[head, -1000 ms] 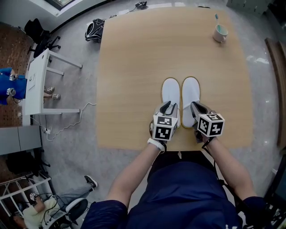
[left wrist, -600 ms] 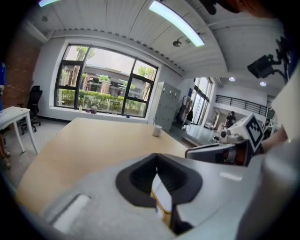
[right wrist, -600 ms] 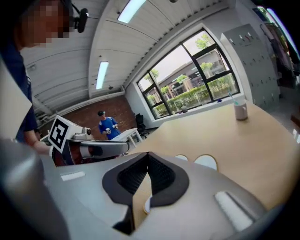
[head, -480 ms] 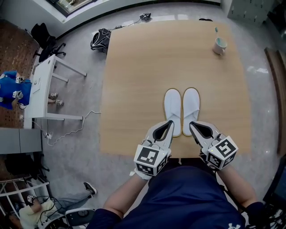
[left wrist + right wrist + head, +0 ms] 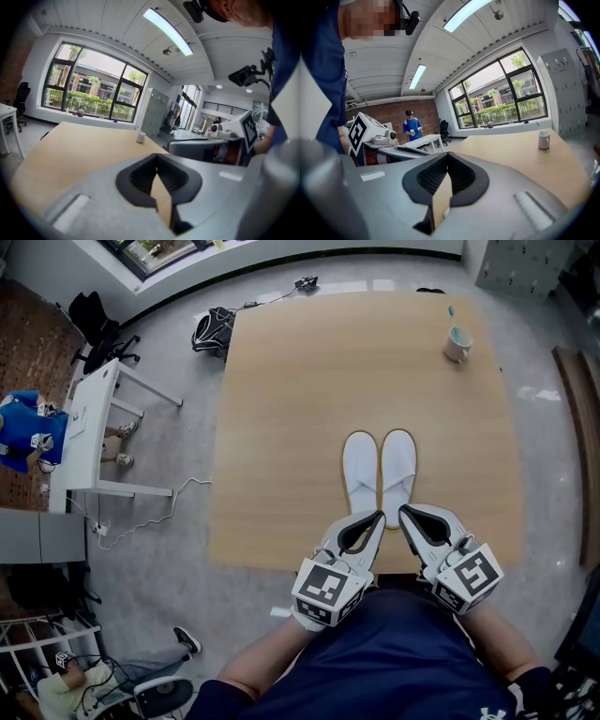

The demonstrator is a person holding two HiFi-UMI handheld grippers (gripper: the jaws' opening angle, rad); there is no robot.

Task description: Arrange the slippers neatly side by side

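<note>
The 2 white slippers (image 5: 362,465) lie touching, side by side, near the table's (image 5: 281,427) front edge. They look light, soft & floppy, prob. best pinched at the heel rim. Left gripper (image 5: 374,517) & right gripper (image 5: 406,514) hang over that edge, jaws pressed together on nothing; bare top all round, mug (image 5: 457,341) far off.

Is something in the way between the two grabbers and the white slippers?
No. Only bare table lies between the left gripper, the right gripper and the slippers. The cup stands far off at the table's corner.
</note>
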